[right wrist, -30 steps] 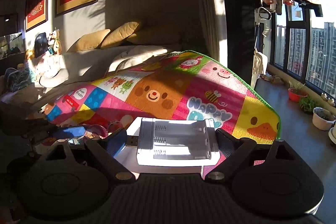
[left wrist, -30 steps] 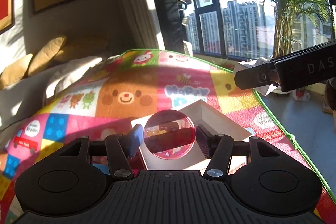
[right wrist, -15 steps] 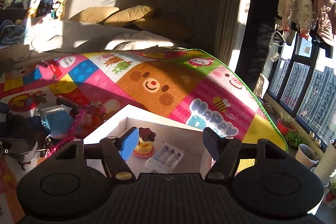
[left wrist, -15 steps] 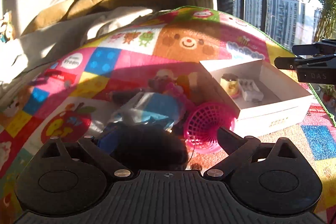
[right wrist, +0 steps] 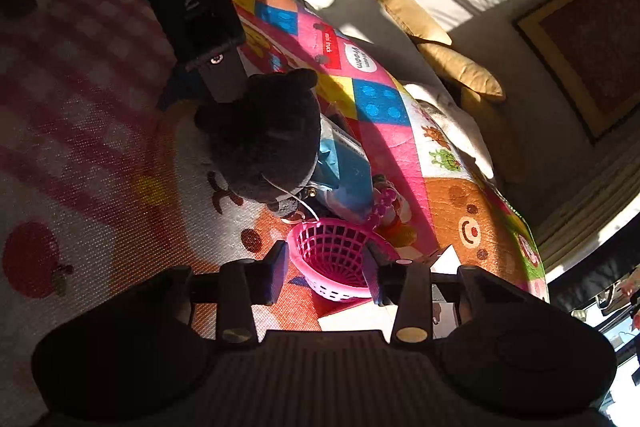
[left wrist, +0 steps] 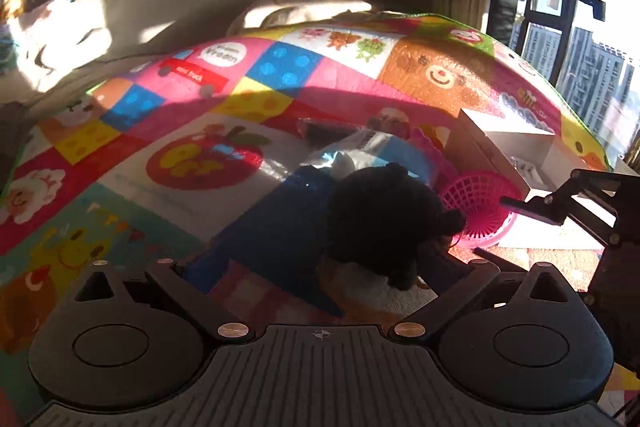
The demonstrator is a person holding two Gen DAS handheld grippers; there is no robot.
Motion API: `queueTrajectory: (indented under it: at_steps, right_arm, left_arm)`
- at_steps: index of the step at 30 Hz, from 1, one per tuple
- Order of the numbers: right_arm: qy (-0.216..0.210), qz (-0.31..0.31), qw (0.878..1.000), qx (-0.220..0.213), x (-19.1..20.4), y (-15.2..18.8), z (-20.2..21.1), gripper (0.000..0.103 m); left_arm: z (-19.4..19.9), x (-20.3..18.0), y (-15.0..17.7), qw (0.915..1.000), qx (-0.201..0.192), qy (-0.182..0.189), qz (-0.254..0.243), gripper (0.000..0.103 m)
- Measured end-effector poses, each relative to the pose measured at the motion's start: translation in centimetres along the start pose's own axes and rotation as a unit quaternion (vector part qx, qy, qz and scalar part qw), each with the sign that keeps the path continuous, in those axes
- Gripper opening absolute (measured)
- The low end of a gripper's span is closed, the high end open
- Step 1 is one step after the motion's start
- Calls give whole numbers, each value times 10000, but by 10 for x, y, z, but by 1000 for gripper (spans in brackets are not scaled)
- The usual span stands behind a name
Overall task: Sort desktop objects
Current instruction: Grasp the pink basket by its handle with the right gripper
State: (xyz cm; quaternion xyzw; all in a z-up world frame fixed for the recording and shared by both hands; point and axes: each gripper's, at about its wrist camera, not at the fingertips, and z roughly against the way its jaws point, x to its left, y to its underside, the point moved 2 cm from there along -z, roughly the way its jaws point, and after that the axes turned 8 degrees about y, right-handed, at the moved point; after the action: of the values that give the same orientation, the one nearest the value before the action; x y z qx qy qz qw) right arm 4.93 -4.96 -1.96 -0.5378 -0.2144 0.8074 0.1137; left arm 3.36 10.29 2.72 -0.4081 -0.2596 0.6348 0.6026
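Sitting btwn spread right hand-held gripper (right wrist: 324, 277) fingers: pink basket (right wrist: 340, 259); left hand-held gripper (left wrist: 320, 267) spread near black plush (left wrist: 384, 219).

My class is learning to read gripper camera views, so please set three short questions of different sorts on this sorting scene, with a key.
1. True or false: the left gripper is shut on the black plush toy.
2. Which thing stands between the open fingers of the right gripper?
A. the pink basket
B. the white box
C. the blue packet
3. Fill in: the black plush toy lies on the ____ play mat.

Key
1. False: its jaws are spread wide, and the toy lies just ahead of them, ungripped.
2. A
3. Colourful (patchwork cartoon print).
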Motion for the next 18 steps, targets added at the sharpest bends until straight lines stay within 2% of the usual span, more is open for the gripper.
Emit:
queueTrajectory:
  at_steps: [1, 3, 4, 8, 11, 14, 16, 18]
  right_arm:
    - [19, 37, 10000, 68, 2, 0, -3, 28]
    - [62, -6, 9998, 193, 0, 1, -5, 10]
    - [117, -76, 9997, 216, -2, 1, -2, 7]
    - [141, -640, 9978, 133, -15, 9, 33, 4]
    - [-189, -1260, 9915, 250, -24, 24, 60, 4]
    - [-648, -2128, 9738, 479, -36, 46, 82, 4]
    - [-792, -2735, 9568, 588, -49, 62, 93, 4]
    - [-778, -3508, 9309, 649, -69, 83, 106, 6]
  left_arm:
    - [3, 0, 1, 10000, -9, 9, 19, 102]
    - [9, -2, 3, 10000, -40, -4, 12, 102]
    - [12, -4, 4, 10000, -60, -22, 11, 102]
    - [20, -14, 15, 10000, -74, 37, -12, 103]
    - [20, -31, 26, 9996, -43, 139, -237, 103]
    - [15, -58, 32, 9972, -73, 277, -692, 103]
    - [12, -77, 28, 9926, -242, 350, -1137, 102]
    - [6, -99, 23, 9834, -473, 315, -1722, 92]
